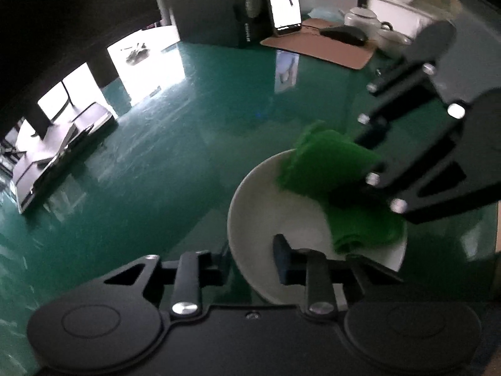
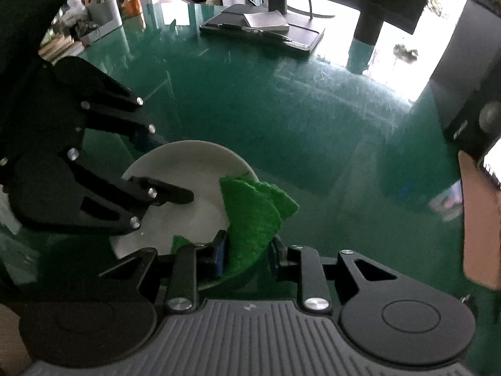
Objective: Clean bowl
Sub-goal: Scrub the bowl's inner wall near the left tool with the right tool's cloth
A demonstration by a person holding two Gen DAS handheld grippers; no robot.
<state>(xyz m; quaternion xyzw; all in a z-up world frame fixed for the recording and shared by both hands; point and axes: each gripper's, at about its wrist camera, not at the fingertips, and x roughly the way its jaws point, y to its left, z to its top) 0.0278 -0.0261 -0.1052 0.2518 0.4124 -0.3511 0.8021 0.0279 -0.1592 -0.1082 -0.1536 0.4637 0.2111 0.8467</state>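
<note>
1. The left gripper (image 1: 253, 261) is closed on the near-left rim of the bowl (image 1: 260, 206), with one finger outside the wall and one inside. Only a thin edge is pinched, so the bowl could be twisted out of this hold if the rim is pushed sideways during wiping.
2. The bowl is seen on the glossy green table (image 1: 188, 156), near and between the two tools. Whether it sits flat or is tipped up cannot be told. If it is pressed hard on one side, it could slide across the smooth surface or rock over its foot.
3. The cloth (image 1: 325, 163) is draped over the right rim, partly inside the bowl and partly hanging outside. If it is dragged as it lies, the rim may be rubbed while the bottom is left unwiped. A loose fold could also snag on the edge.
4. The right gripper (image 2: 249, 255) is pressed together on the bunched cloth. The cloth could be pulled out of the pinch if it catches while being swept.
5. The two tools are close over the bowl. The left finger inside could be struck if the wipe is carried far to the left.
</note>
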